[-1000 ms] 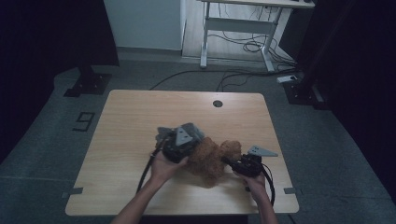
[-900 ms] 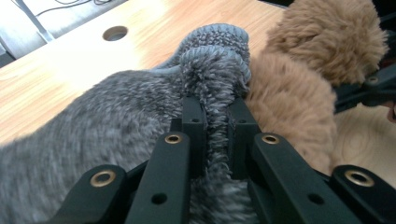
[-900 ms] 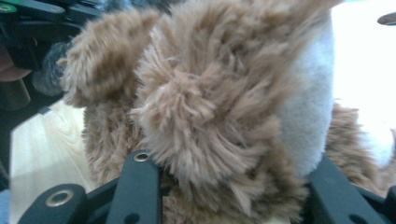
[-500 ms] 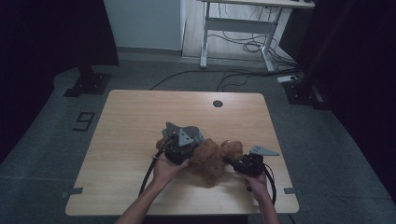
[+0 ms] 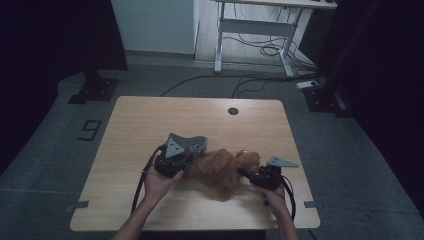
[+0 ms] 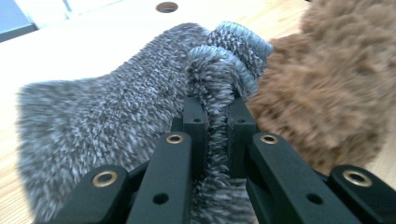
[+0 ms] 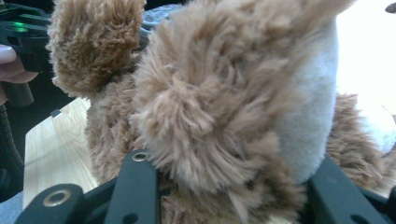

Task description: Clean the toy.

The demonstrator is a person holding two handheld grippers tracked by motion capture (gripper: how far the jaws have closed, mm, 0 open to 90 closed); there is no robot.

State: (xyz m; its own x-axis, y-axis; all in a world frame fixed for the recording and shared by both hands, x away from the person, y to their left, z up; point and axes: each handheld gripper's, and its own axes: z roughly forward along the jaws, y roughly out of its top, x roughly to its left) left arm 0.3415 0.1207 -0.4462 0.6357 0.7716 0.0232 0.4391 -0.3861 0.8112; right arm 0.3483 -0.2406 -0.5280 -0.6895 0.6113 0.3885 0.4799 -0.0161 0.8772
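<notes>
Now a grey sock goes on a brown plush toy.

On the left, the left tool [image 5: 176,161] has its jaws pressed together on a fold of the fuzzy sock [image 6: 116,116], near the sock's ribbed opening, and the sock lies just beside the toy [image 5: 220,169]. I think it pinches there so the opening can be pulled over a part of the toy. The toy lies in the middle of the worktop [image 5: 150,120], near the front, between the two tools. On the right, the right tool [image 5: 256,176] pinches the toy's other end, with thick brown fur [image 7: 196,116] squeezed between its jaws. I think this grip keeps the soft toy from sliding away while the sock is pulled on.
</notes>
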